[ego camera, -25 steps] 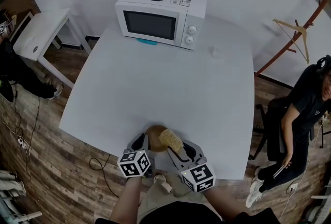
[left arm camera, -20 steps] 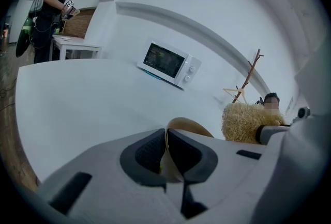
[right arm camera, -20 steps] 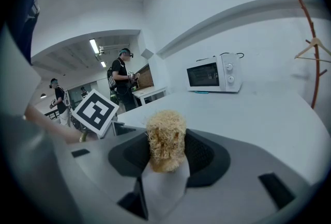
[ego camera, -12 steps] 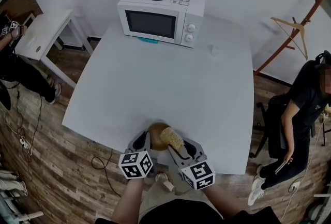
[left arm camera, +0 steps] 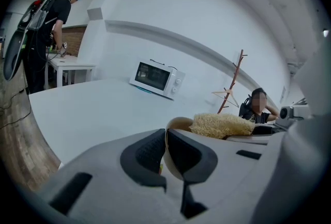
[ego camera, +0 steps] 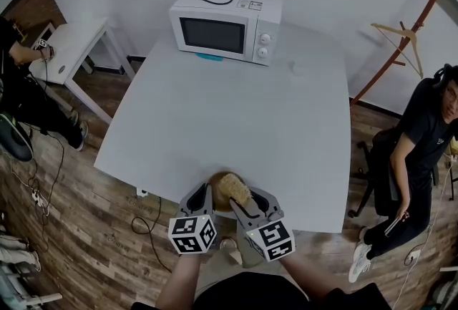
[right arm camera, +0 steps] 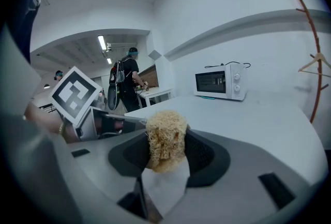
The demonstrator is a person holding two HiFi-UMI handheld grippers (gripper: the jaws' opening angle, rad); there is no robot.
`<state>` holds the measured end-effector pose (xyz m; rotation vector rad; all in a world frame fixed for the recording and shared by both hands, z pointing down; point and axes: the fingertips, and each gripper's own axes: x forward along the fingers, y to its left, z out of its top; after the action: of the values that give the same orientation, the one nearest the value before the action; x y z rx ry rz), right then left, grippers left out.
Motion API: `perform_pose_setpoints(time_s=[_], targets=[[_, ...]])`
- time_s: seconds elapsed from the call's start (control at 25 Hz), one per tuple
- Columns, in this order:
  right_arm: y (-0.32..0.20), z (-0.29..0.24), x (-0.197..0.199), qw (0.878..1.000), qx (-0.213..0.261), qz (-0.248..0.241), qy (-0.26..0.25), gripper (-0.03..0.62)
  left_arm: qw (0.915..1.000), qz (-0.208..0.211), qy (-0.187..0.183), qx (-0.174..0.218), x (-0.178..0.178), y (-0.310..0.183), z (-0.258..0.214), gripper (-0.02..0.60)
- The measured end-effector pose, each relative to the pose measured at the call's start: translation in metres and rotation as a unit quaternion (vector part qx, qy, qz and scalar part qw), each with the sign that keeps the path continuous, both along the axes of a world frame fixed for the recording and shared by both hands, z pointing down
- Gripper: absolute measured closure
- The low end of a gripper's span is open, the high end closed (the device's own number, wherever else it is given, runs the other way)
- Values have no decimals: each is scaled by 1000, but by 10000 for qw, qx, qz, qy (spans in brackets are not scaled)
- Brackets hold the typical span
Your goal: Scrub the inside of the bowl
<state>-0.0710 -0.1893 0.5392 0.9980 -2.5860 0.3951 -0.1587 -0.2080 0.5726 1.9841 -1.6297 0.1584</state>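
Head view: the bowl, brown, sat at the near edge of the table, just ahead of the person and between the two claws; the only other item on the table was a microwave at the far side, well apart. Left claw: its own view showed the jaws nearly together, pinching the bowl's wall, one pad inside the rim and one outside, so the bowl was gripped and steadied. Could not tell whether the bowl's base rested on the table or was lifted clear of it. Right claw: its own view showed the jaws closed on a pale, fibrous scrubber, which stuck out past the pads. In the head view the scrubber lay over the bowl's mouth, toward its right side; from the left gripper view it stood just above the rim. No view showed the inner surface under the scrubber, so contact could not be confirmed. Assessment: setup done, with bowl held and scrubber gripped and brought to the opening. Scrubbing itself looked to be at its start or in an early pass. No suds, water or residue were visible, so cleanliness could not be rated. Left to do, as judged: work the scrubber round the inner wall and across the bottom.
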Motion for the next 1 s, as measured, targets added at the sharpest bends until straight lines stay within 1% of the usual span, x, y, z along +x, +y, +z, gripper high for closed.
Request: perform_pose_setpoints(time_s=[0.32, 0.48, 0.8, 1.0], targets=[[23, 4, -4, 9994, -36, -47, 355, 416, 9995, 168, -106, 262, 1, 27, -19, 549], [32, 9, -4, 9982, -83, -48, 590, 416, 9986, 340, -174, 377, 6, 36, -25, 549], [44, 11, -6, 9972, -121, -14, 735, 416, 9975, 490, -171, 481, 11, 51, -30, 549], [45, 3, -12, 9976, -53, -62, 682, 416, 9962, 586, -238, 600, 15, 51, -39, 548]])
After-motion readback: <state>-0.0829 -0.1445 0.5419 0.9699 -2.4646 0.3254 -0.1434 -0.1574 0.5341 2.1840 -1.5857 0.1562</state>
